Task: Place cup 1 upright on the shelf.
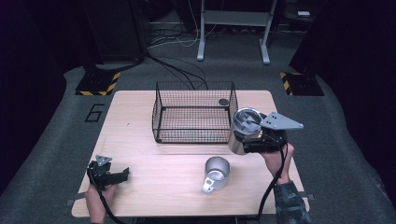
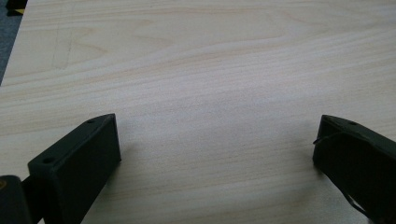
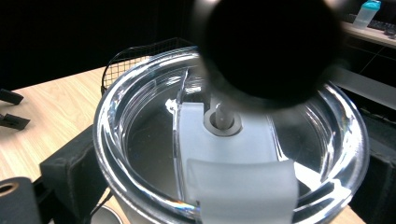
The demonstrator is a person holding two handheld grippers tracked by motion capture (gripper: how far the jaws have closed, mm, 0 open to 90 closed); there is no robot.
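Note:
My right gripper point(image 1: 250, 140) is shut on a steel tumbler point(image 1: 242, 133) with a clear lid, held above the table just right of the wire basket point(image 1: 194, 112). In the right gripper view the tumbler's clear lid point(image 3: 233, 154) sits between the two black jaws, its white slider facing the camera. A second steel cup with a handle point(image 1: 216, 172) stands open-topped on the table in front of the basket. My left gripper point(image 1: 122, 175) rests open near the table's front left; in the left gripper view its jaws stand wide apart over bare wood point(image 2: 210, 116).
The black wire basket stands at the table's back centre with a small dark round object point(image 1: 223, 101) in its far right corner. A desk frame point(image 1: 233, 28) and cables lie on the floor beyond. A bottle point(image 3: 366, 13) stands on a far shelf.

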